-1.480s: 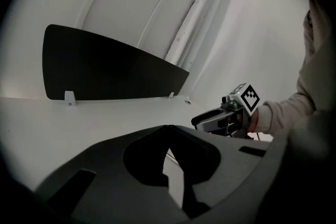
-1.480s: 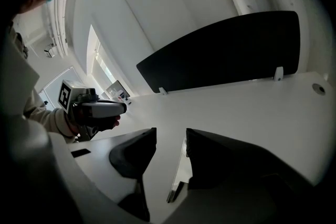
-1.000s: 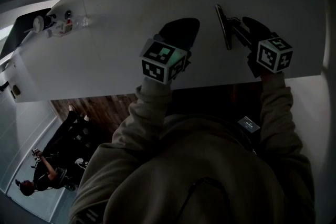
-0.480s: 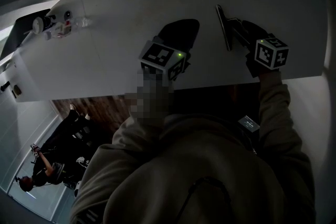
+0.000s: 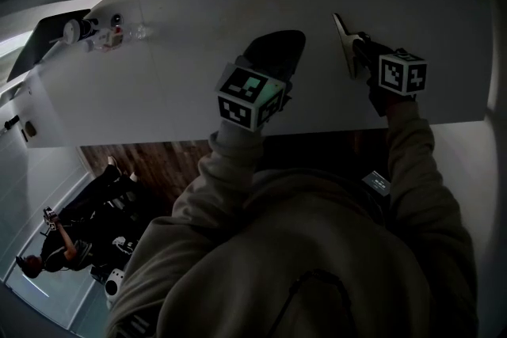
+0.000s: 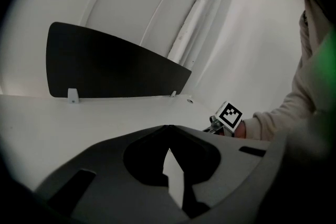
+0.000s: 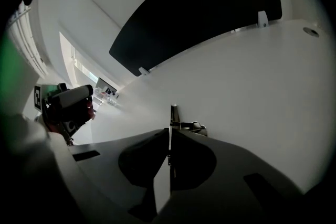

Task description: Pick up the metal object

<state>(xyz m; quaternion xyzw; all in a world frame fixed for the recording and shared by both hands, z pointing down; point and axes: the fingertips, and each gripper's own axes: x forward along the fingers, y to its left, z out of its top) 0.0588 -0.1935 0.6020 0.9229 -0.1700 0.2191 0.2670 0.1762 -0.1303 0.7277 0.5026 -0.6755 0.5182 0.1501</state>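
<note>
Now that the jaws have snapped together, the metal object (image 7: 171, 115) stands on edge right in the bite of the right gripper (image 7: 169, 136), a thin plate clamped between the pads with its little bracket poking out beyond. A second ago that claw stood wide open around it, so this is the grab! From the head view the metal object (image 5: 345, 43) sits toward the right end of the white table (image 5: 182, 51), and it looks to be resting there, not yet lifted. Over to the left, well apart, the left gripper (image 5: 277, 47) hangs above the table with its jaws together on nothing. Grip made, so I'd say only the lift remains.
</note>
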